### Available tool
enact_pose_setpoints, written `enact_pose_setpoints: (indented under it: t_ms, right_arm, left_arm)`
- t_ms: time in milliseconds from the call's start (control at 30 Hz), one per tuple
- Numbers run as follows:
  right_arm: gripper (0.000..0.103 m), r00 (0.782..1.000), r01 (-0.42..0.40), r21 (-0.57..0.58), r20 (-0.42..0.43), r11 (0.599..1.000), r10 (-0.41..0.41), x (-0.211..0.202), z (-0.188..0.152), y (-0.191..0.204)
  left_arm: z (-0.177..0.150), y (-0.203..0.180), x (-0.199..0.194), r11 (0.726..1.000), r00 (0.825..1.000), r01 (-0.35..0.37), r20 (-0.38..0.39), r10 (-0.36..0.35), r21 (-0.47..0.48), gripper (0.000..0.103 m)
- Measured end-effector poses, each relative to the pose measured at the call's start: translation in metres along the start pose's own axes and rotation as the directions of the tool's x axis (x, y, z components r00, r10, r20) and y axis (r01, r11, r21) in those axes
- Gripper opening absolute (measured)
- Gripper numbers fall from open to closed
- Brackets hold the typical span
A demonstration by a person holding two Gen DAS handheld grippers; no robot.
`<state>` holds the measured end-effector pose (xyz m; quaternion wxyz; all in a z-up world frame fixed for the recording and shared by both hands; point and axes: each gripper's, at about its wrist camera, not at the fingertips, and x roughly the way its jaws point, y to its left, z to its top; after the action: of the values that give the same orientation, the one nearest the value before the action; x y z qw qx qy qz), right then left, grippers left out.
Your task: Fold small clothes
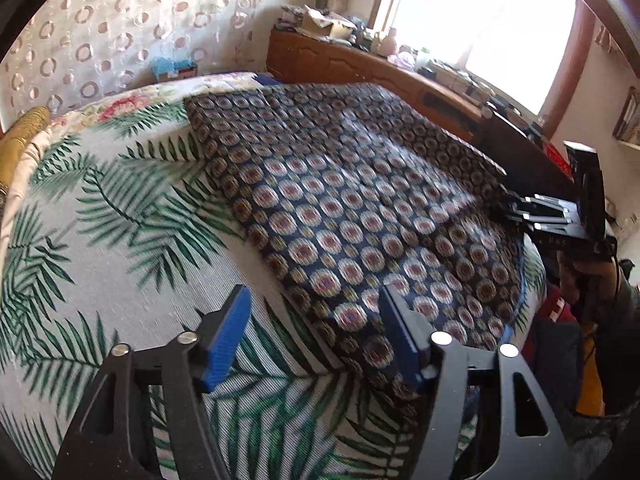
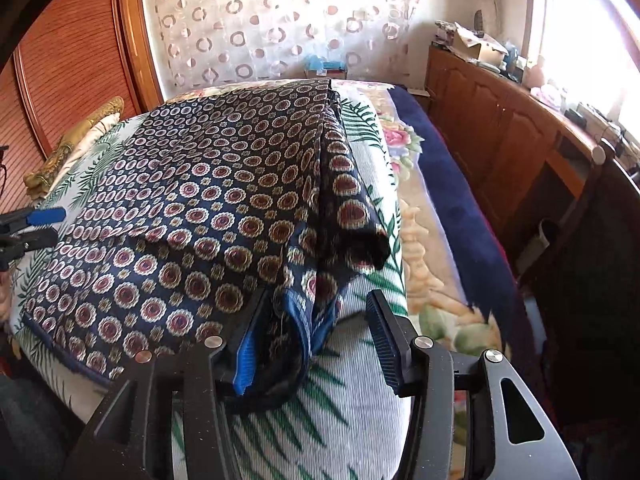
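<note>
A dark blue patterned garment (image 1: 340,208) with red and cream medallions lies folded and flat on a palm-leaf bedspread (image 1: 100,216). My left gripper (image 1: 312,336) is open and empty, hovering over the garment's near corner. My right gripper (image 2: 316,340) is open; the garment's near edge (image 2: 292,332) bunches between its fingers, lying against the left pad. The garment (image 2: 192,208) spreads out in front of it, with a fold seam on its right side. The left gripper's blue pad (image 2: 46,216) shows at the left edge of the right wrist view. The right gripper (image 1: 536,216) shows at the right of the left wrist view.
A wooden cabinet (image 2: 500,120) with clutter on top runs under a bright window (image 1: 480,20). A dark blue blanket (image 2: 452,200) hangs on the bed's far side. A gold cushion (image 1: 20,136) lies by the patterned curtain (image 2: 280,20). Wooden slatted doors (image 2: 68,60) stand at left.
</note>
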<state>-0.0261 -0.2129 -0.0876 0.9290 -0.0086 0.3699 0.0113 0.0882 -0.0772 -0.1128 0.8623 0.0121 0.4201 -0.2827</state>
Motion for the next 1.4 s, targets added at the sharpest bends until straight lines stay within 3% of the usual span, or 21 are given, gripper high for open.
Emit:
enact_pose_setpoints:
  t_ms: [267, 433, 533, 600, 767, 900, 933, 967, 1000, 1400]
  right_arm:
    - [0.051, 1.000, 0.019, 0.001, 0.004, 1.000, -0.019, -0.009, -0.006, 0.005]
    - [0.051, 0.999, -0.037, 0.037, 0.016, 0.999, 0.037, -0.009, -0.012, 0.008]
    - [0.051, 0.999, -0.047, 0.009, 0.018, 0.999, 0.047, -0.010, -0.016, 0.017]
    - [0.044, 0.998, -0.061, 0.000, 0.021, 0.998, 0.061, -0.012, -0.017, 0.020]
    - [0.015, 0.996, -0.086, -0.009, 0.024, 0.996, 0.086, -0.012, -0.019, 0.023]
    - [0.007, 0.994, -0.106, 0.013, 0.040, 0.994, 0.106, -0.012, -0.020, 0.022]
    - [0.006, 0.993, -0.107, 0.017, 0.048, 0.994, 0.106, -0.013, -0.020, 0.021]
    - [0.005, 0.992, -0.114, 0.024, 0.058, 0.993, 0.113, -0.014, -0.020, 0.019]
    - [0.005, 0.991, -0.119, 0.033, 0.067, 0.992, 0.117, -0.015, -0.021, 0.020]
    - [0.004, 0.964, -0.179, 0.059, 0.210, 0.982, 0.164, -0.048, -0.010, 0.016]
  left_arm:
    - [-0.013, -0.013, -0.004, 0.999, 0.999, 0.020, -0.027, -0.019, 0.025, 0.051]
    - [-0.020, -0.016, -0.010, 0.998, 0.998, 0.046, -0.038, -0.045, 0.035, 0.050]
    - [-0.025, -0.015, -0.014, 0.998, 0.998, 0.049, -0.043, -0.047, 0.035, 0.041]
    - [-0.026, -0.015, -0.015, 0.998, 0.998, 0.047, -0.048, -0.045, 0.037, 0.034]
    - [-0.027, -0.018, -0.014, 0.996, 0.996, 0.071, -0.052, -0.068, 0.052, 0.031]
    - [-0.025, -0.019, -0.012, 0.994, 0.994, 0.093, -0.056, -0.090, 0.052, 0.031]
    - [-0.025, -0.019, -0.012, 0.993, 0.993, 0.102, -0.058, -0.099, 0.052, 0.027]
    - [-0.025, -0.019, -0.010, 0.992, 0.992, 0.112, -0.064, -0.109, 0.052, 0.009]
    - [-0.025, -0.020, -0.008, 0.992, 0.991, 0.114, -0.072, -0.109, 0.056, 0.002]
    - [0.008, -0.018, -0.050, 0.994, 0.986, 0.099, 0.131, -0.105, 0.049, 0.001]
